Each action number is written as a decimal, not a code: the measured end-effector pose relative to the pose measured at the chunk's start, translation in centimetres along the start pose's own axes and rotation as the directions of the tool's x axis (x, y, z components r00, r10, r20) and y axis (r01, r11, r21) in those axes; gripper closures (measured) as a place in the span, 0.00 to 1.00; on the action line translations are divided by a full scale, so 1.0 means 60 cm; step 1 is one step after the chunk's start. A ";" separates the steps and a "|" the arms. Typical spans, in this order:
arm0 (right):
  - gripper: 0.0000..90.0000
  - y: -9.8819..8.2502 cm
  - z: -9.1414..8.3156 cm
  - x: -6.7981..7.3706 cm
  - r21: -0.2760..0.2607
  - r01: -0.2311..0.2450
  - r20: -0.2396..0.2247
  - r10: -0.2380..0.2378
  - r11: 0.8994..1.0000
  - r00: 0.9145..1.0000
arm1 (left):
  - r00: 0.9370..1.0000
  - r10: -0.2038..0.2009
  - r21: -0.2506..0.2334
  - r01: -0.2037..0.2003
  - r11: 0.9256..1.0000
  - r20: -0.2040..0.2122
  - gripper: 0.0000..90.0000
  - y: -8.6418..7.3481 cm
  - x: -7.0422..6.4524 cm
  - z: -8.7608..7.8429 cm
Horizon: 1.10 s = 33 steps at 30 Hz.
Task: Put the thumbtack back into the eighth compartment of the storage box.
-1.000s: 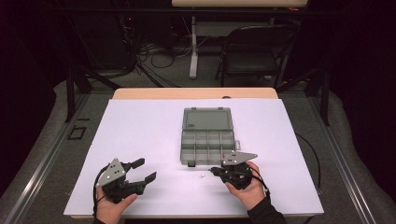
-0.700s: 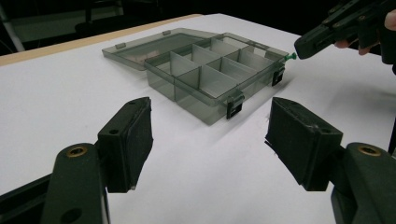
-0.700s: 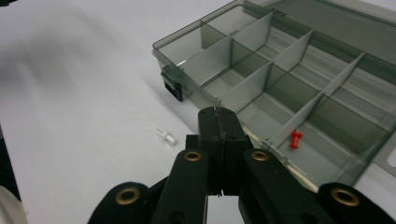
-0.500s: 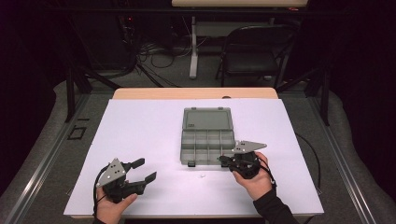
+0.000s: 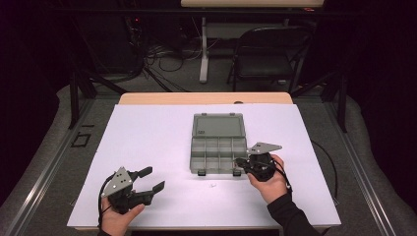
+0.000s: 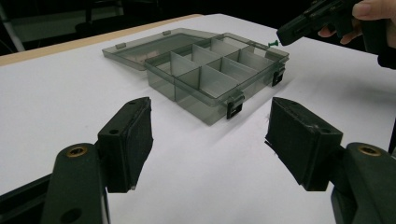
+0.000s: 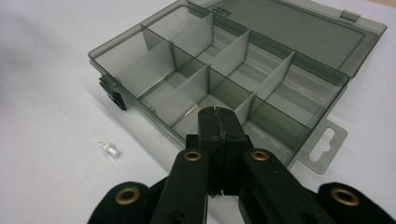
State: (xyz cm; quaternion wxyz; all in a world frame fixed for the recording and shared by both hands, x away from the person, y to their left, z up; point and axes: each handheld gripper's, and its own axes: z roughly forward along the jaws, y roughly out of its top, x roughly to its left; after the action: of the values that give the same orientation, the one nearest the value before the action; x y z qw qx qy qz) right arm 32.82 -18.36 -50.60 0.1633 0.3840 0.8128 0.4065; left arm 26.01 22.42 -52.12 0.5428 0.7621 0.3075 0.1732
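Observation:
A grey see-through compartment box (image 5: 195, 156) lies open mid-table, its lid (image 5: 219, 126) folded back flat. My right gripper (image 5: 238, 162) hovers over the box's near right corner, shut on a small green pushpin (image 6: 272, 44) that sticks out of its tip (image 6: 283, 37). In the right gripper view the jaws (image 7: 217, 112) are pressed together above the box's near compartments (image 7: 187, 88), and the pin is hidden. My left gripper (image 5: 155, 178) rests at the front left of the table, open and holding nothing, with its pads (image 6: 133, 140) wide apart and facing the box (image 6: 205, 93).
A small white pushpin (image 7: 110, 150) lies on the white table cover just in front of the box (image 5: 213, 185). The compartments look bare. A chair (image 5: 268, 54) and cables stand beyond the table's far edge.
My right gripper has moved away from the table's front edge and slightly right, up to the box's near right corner. The left gripper has stayed put.

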 end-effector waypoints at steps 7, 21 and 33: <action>1.00 -0.001 0.009 -0.010 0.015 -0.012 0.030 0.011 1.000 0.999 | 1.000 0.001 0.000 -0.001 1.000 -0.004 0.34 0.000 0.000 0.000; 1.00 -0.005 0.036 -0.026 0.055 -0.029 0.068 0.025 0.998 0.997 | 1.000 -0.003 0.002 0.003 1.000 0.000 0.34 0.000 0.000 0.001; 1.00 -0.007 0.050 -0.030 0.079 -0.023 0.086 0.016 0.997 0.996 | 1.000 -0.004 0.003 0.004 1.000 0.003 0.34 0.000 0.000 0.001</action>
State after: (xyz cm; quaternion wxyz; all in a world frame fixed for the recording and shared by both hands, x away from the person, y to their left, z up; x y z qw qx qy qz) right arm 35.52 -18.26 -52.87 0.1786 0.4151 0.8169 0.3584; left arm 26.05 22.41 -52.16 0.5424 0.7627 0.3083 0.1705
